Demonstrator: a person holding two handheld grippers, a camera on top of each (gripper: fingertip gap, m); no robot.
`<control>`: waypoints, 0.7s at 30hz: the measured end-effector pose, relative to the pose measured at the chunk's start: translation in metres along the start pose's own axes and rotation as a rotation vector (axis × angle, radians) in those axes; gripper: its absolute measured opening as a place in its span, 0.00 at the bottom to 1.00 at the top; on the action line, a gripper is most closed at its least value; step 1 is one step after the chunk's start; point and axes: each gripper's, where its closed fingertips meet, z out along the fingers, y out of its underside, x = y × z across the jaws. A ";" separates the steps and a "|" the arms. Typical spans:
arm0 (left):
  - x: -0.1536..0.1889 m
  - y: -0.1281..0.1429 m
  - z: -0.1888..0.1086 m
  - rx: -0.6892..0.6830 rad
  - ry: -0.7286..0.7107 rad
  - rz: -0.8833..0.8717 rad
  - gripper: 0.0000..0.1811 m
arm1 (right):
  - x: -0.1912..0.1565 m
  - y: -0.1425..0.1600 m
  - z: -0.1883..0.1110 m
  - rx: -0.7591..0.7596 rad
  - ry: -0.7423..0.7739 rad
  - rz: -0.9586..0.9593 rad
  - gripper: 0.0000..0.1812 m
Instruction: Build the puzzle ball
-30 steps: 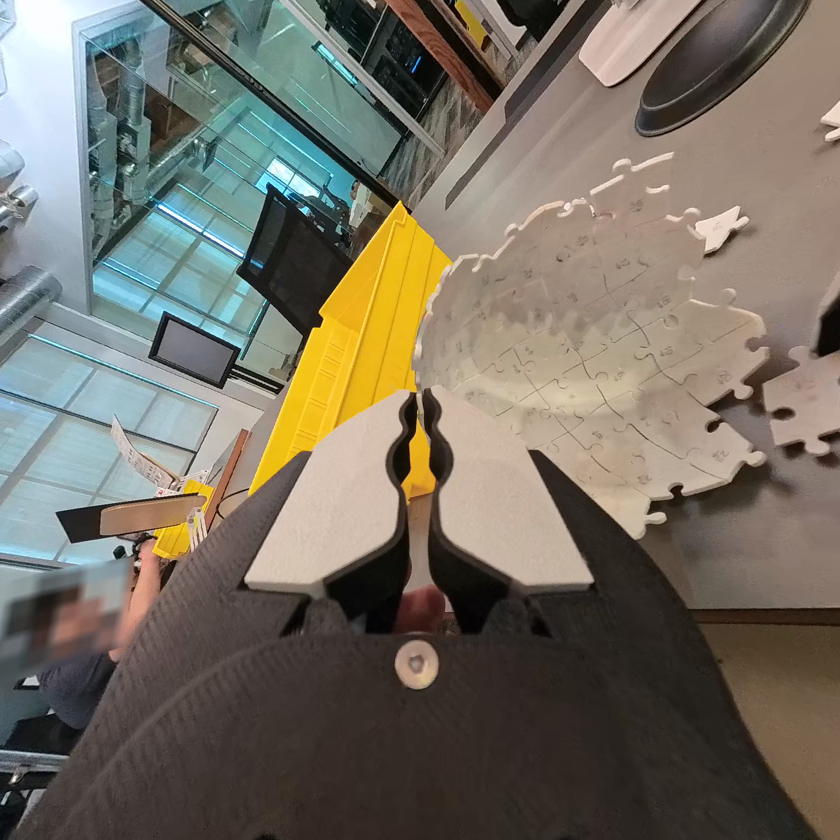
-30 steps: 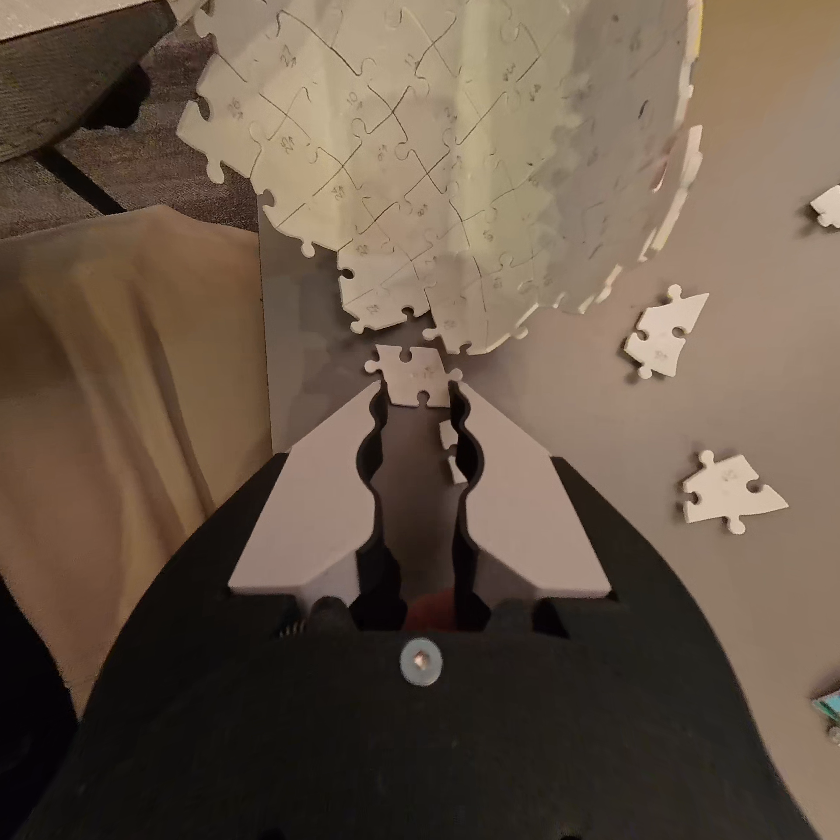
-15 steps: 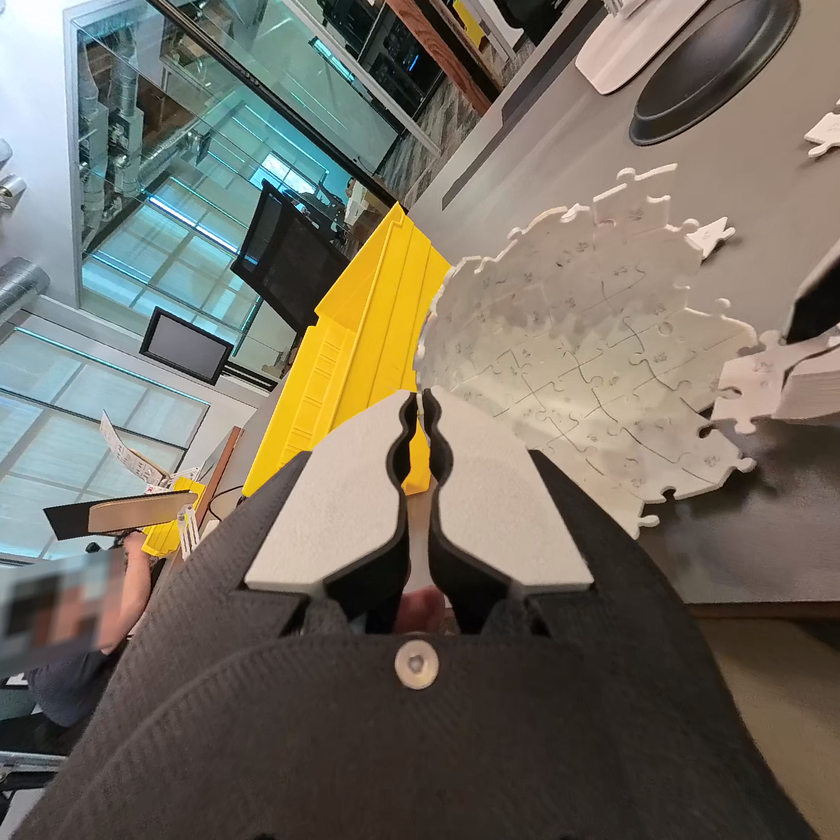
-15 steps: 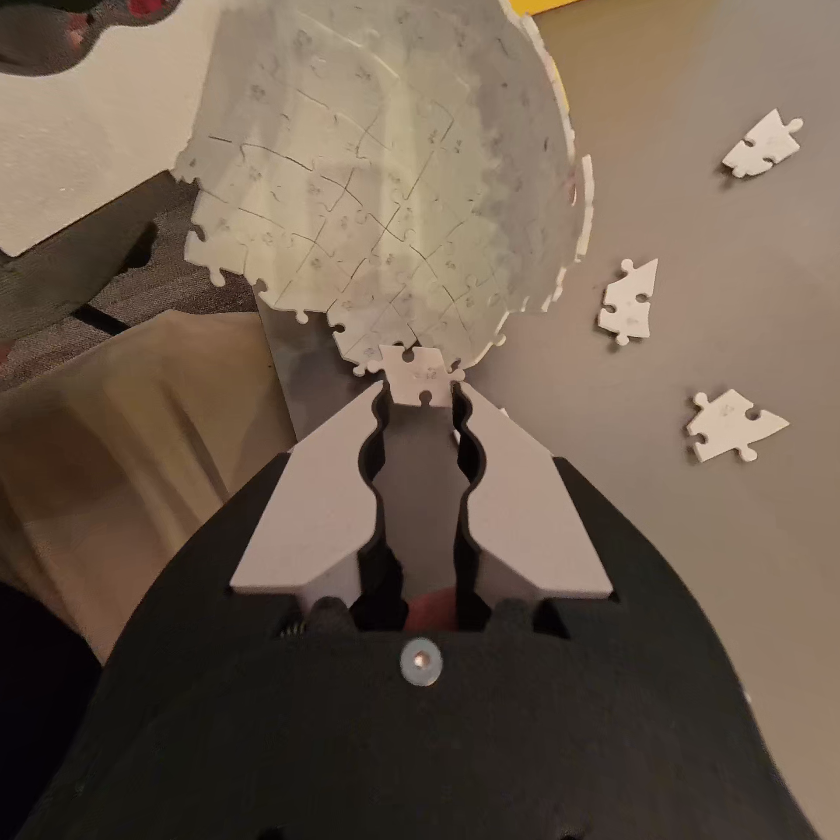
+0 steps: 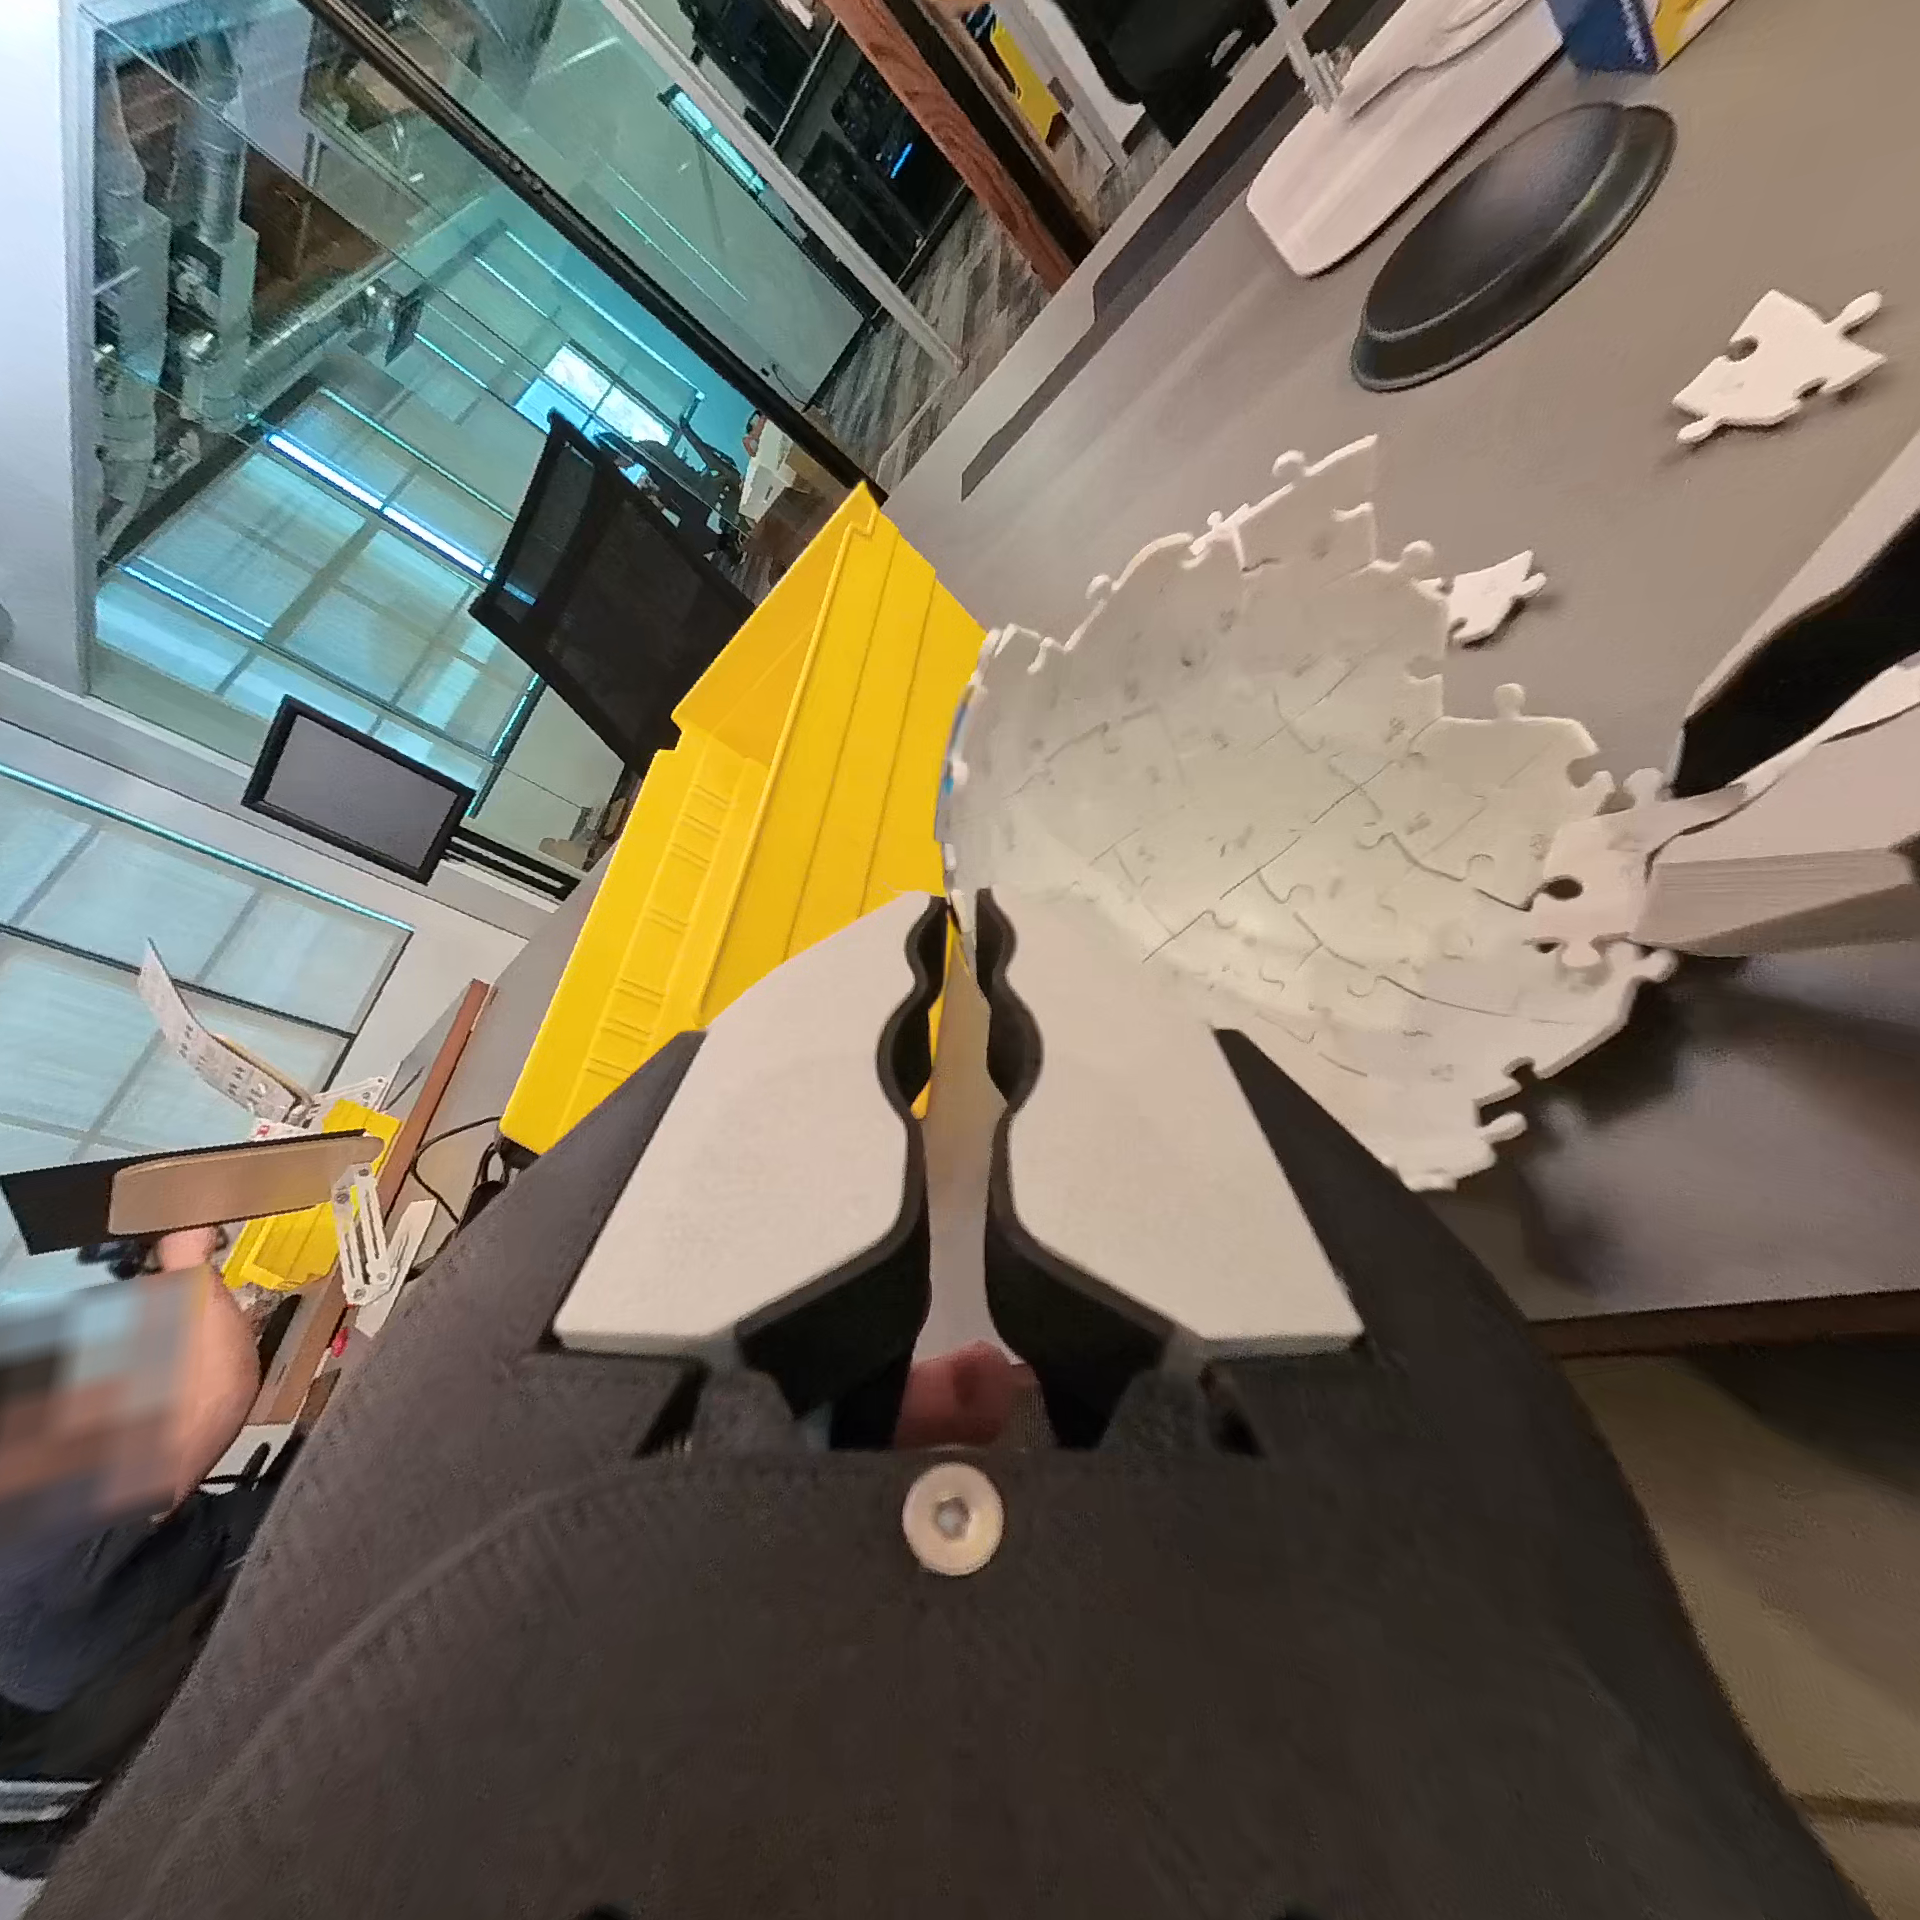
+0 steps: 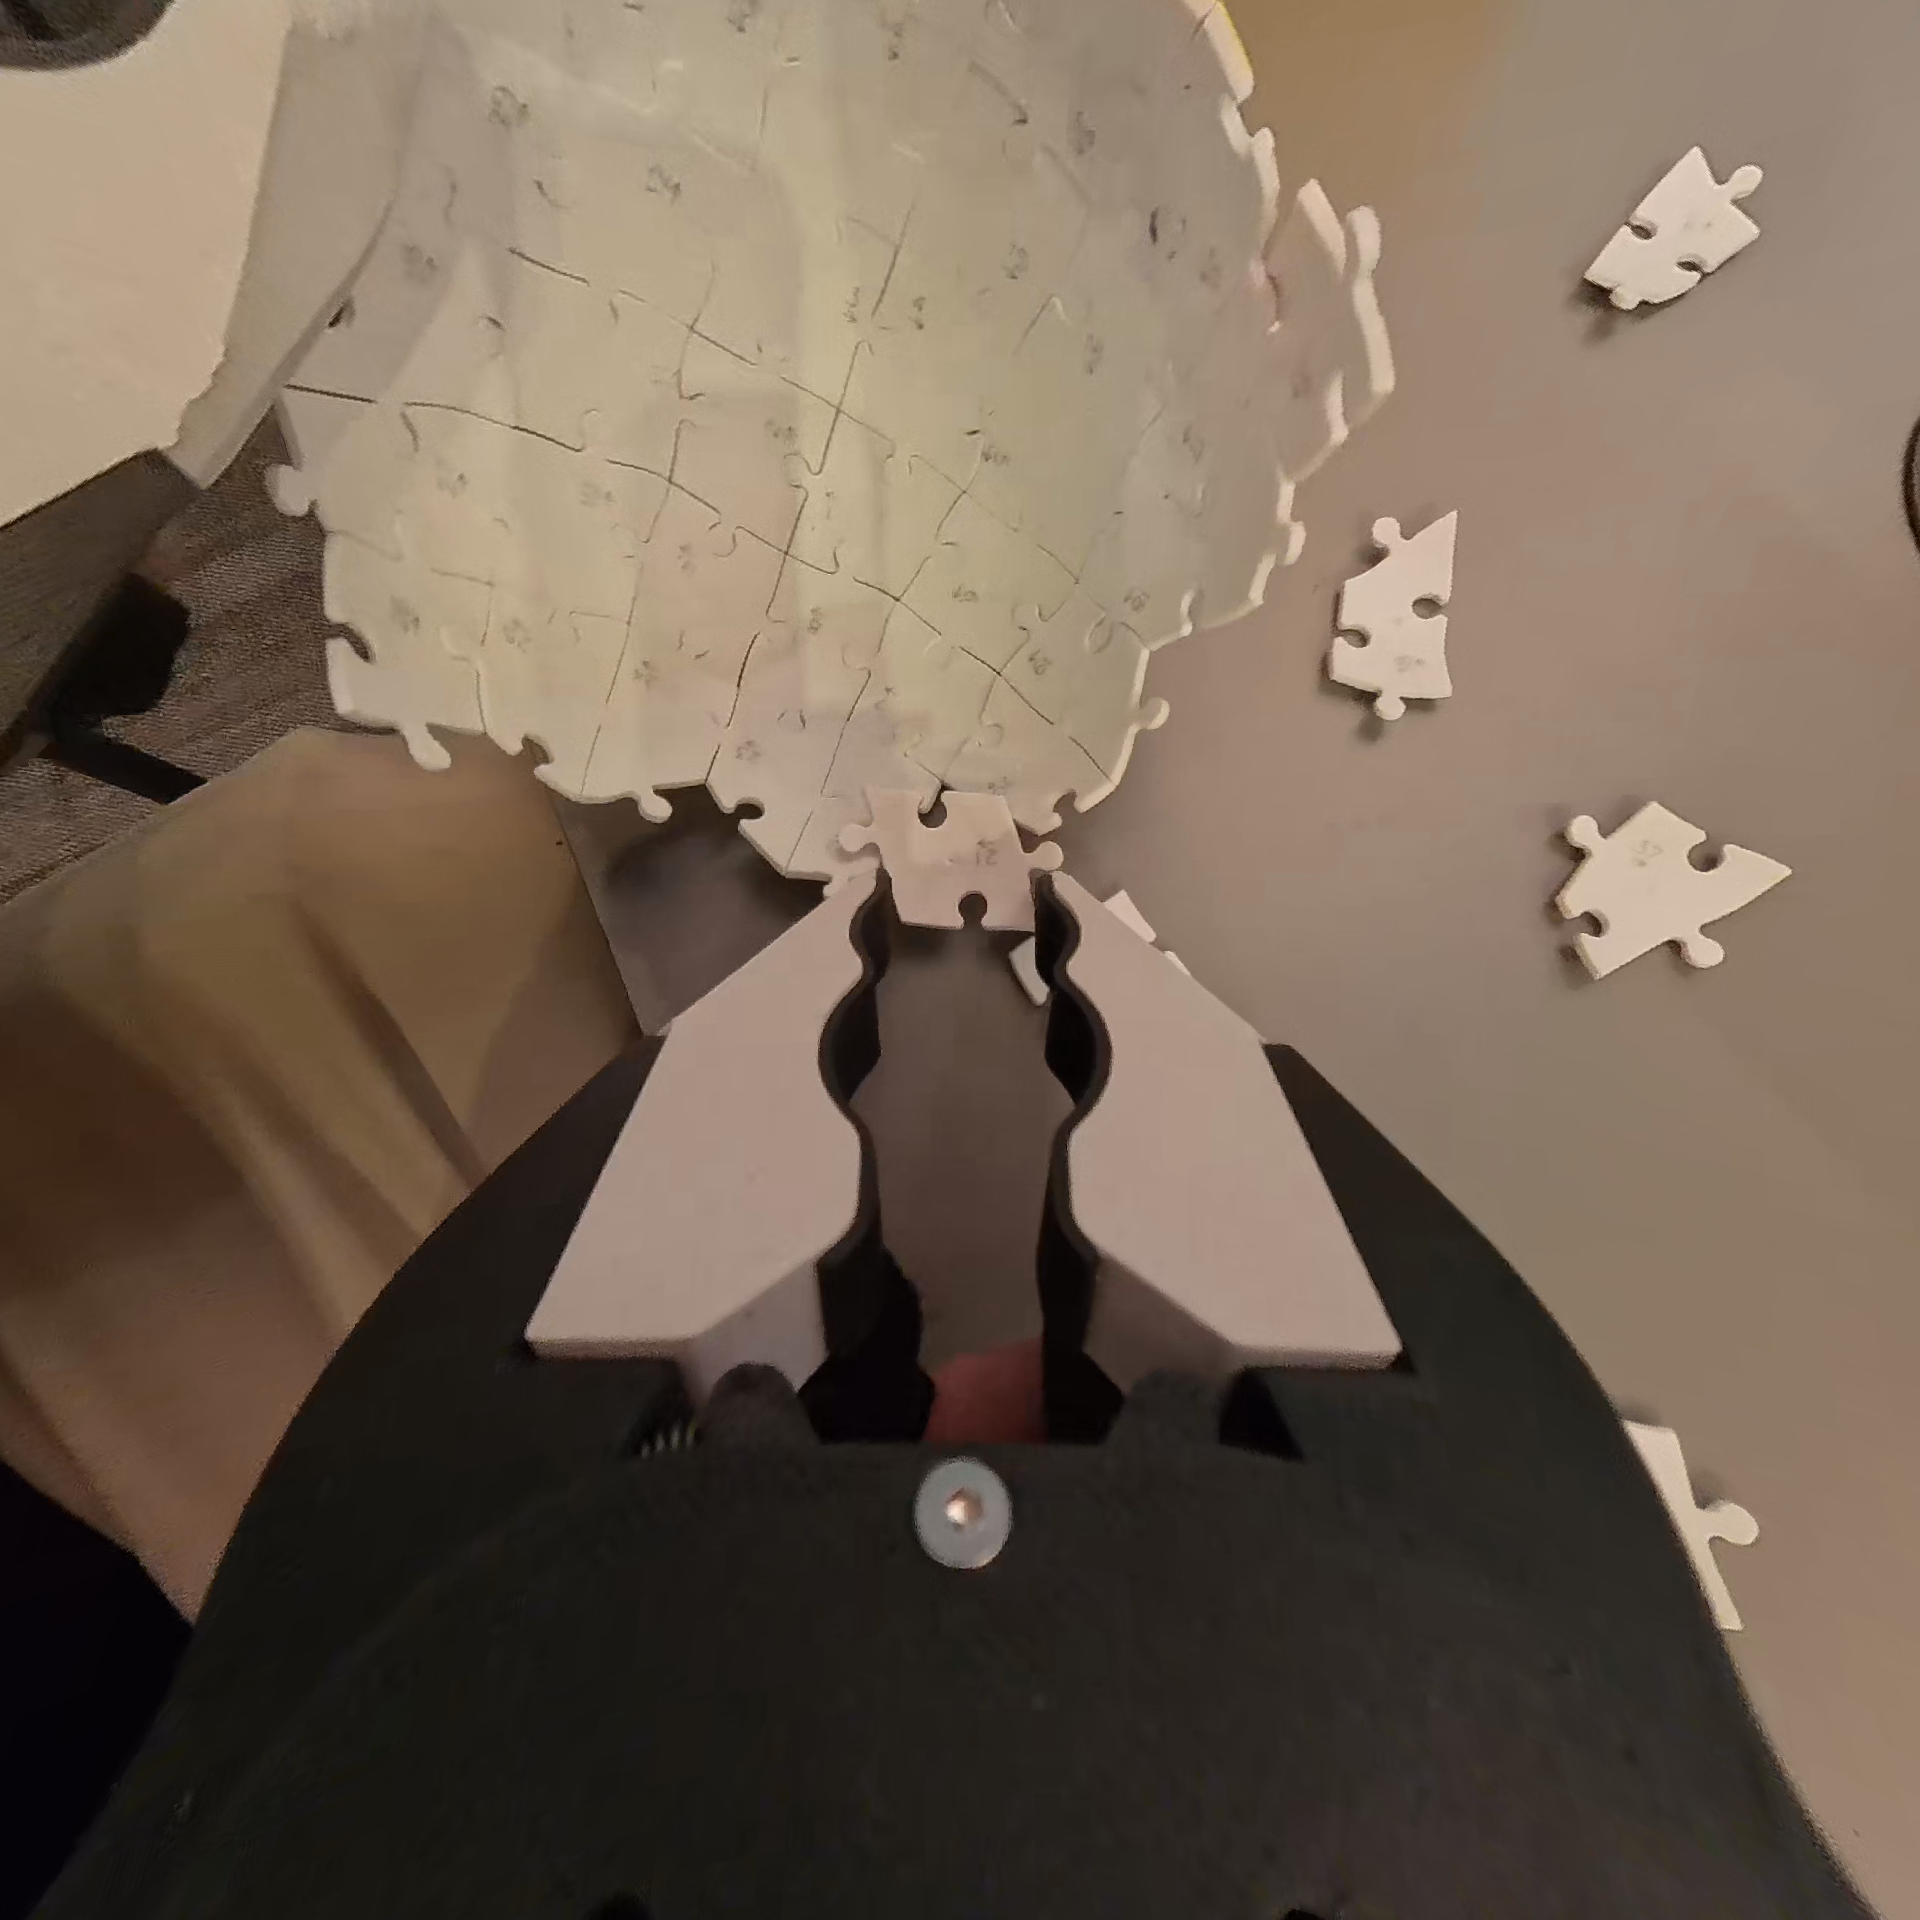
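Right gripper (image 6: 961, 888): fingers narrow, clamped on one white puzzle piece (image 6: 956, 854) by its side edges. Piece sits right at the near rim of the half-built puzzle ball (image 6: 790, 436), touching or overlapping it; can't tell if the tabs are seated.

Left gripper (image 5: 961, 914): fingers nearly closed, pinching the shell's opposite rim edge-on, steadying it.

Progress: shell is a bowl-shaped part sphere, many pieces locked, jagged open rim all round. Looks roughly half done at most, as a judgement. Left to do: press this piece home, then work through the loose ones and close the upper half.

Loose pieces on the counter (image 6: 1558, 1143) to the right of the shell: one just beside the rim (image 6: 1397, 623), one nearer (image 6: 1673, 899), one farther (image 6: 1678, 244), one partly behind the gripper body (image 6: 1683, 1527). Shell overhangs the counter's near edge.

Counter is matte grey, uncluttered near the work. Farther back: black round dish (image 5: 1517, 244), white tray-like object (image 5: 1392, 156), yellow bin (image 5: 790, 831) just behind the shell.

Room: glass-walled office, dark monitors (image 5: 358, 787), exposed ducts, a seated person at lower left.
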 end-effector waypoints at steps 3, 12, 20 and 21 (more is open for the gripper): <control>0.004 -0.006 -0.004 0.017 0.008 0.002 0.03 | 0.006 0.001 0.001 -0.005 0.017 0.007 0.14; 0.009 -0.015 -0.009 0.053 0.023 0.004 0.04 | 0.011 0.003 0.003 -0.019 0.025 0.028 0.14; 0.012 -0.018 -0.010 0.072 0.033 0.012 0.04 | 0.009 0.002 0.001 -0.033 -0.014 0.107 0.14; 0.012 -0.019 -0.010 0.074 0.033 0.013 0.03 | 0.007 0.003 0.001 -0.037 -0.022 0.111 0.15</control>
